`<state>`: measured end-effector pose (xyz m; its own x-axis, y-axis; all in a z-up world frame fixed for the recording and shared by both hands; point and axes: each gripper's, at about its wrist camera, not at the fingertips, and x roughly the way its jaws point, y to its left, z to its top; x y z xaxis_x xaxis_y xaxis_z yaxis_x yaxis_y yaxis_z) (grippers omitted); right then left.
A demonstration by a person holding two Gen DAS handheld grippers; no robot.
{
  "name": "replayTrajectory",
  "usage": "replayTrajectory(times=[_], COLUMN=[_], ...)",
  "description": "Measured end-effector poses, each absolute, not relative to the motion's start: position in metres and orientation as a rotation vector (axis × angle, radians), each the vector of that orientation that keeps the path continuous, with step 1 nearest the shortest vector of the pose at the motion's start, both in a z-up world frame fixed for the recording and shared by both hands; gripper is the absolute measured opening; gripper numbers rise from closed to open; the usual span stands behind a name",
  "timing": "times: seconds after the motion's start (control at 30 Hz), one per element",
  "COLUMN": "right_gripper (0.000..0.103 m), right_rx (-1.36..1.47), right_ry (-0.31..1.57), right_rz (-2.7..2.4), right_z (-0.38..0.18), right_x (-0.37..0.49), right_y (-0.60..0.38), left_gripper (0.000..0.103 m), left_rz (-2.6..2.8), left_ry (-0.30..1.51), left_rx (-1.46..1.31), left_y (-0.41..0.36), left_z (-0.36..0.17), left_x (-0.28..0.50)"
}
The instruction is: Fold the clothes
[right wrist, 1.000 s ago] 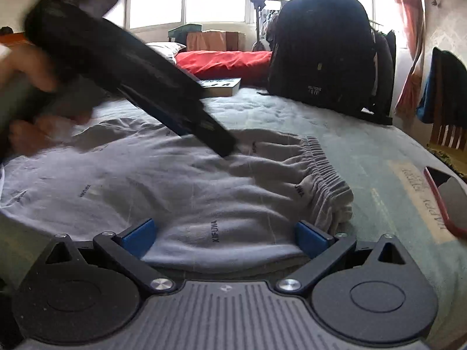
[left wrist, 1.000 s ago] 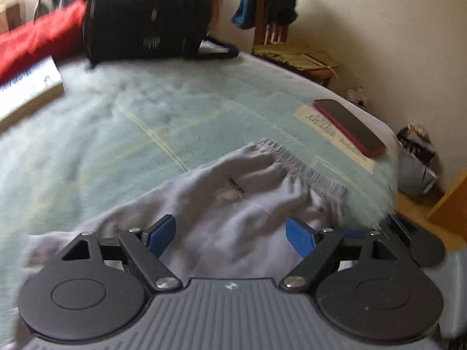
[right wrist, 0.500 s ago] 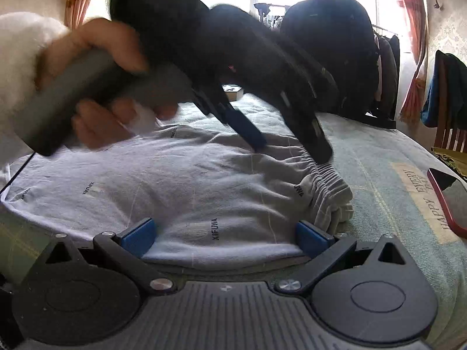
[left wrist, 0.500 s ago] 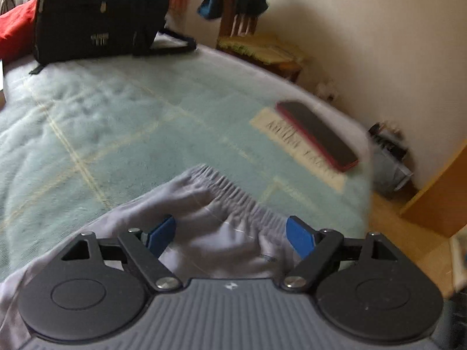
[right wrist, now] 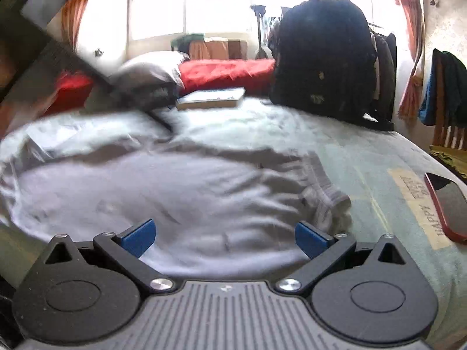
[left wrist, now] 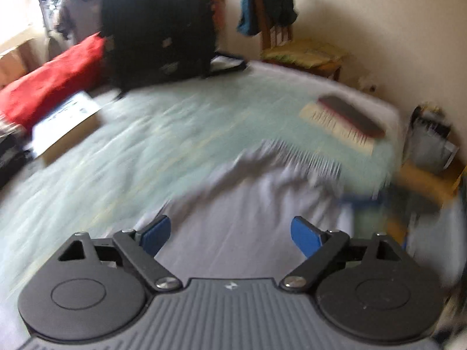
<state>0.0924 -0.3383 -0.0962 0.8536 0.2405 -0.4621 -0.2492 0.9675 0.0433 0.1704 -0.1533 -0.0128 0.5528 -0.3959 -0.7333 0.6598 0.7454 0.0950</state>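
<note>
The grey shorts (right wrist: 163, 192) lay flat on the bed (right wrist: 379, 169), the elastic waistband (right wrist: 327, 186) toward the phone (right wrist: 449, 204). We judged the cloth light, soft and limp, so it would sag and wrinkle if lifted by one point only; the gathered waistband was thicker and gave the firmer hold. Our left hand-held gripper (left wrist: 230, 233) was opening over the cloth with nothing pinched. Our right hand-held gripper (right wrist: 226, 234) stood spread wide at the near edge, gripping nothing. A black backpack (right wrist: 321, 58) stood behind.
</note>
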Motion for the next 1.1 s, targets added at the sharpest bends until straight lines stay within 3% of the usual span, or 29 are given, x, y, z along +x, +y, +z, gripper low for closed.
replayTrajectory(times=[0.27, 0.57, 0.8, 1.1], right_gripper=[0.103, 0.103, 0.103, 0.103], right_rx=[-0.059, 0.036, 0.067, 0.217], right_ry=[0.563, 0.594, 0.621, 0.665], right_rz=[0.249, 0.326, 0.353, 0.477], right_z=[-0.099, -0.084, -0.08, -0.074], right_x=[0.096, 0.091, 0.093, 0.105], right_y=[-0.309, -0.302, -0.292, -0.284], left_gripper=[0.089, 0.09, 0.09, 0.09], left_rz=[-0.538, -0.494, -0.298, -0.125], left_ry=[0.853, 0.829, 0.837, 0.944], left_rx=[0.279, 0.206, 0.143, -0.005], left_y=[-0.096, -0.054, 0.029, 0.1], left_z=[-0.075, -0.041, -0.011, -0.029], left_x=[0.106, 0.087, 0.102, 0.144])
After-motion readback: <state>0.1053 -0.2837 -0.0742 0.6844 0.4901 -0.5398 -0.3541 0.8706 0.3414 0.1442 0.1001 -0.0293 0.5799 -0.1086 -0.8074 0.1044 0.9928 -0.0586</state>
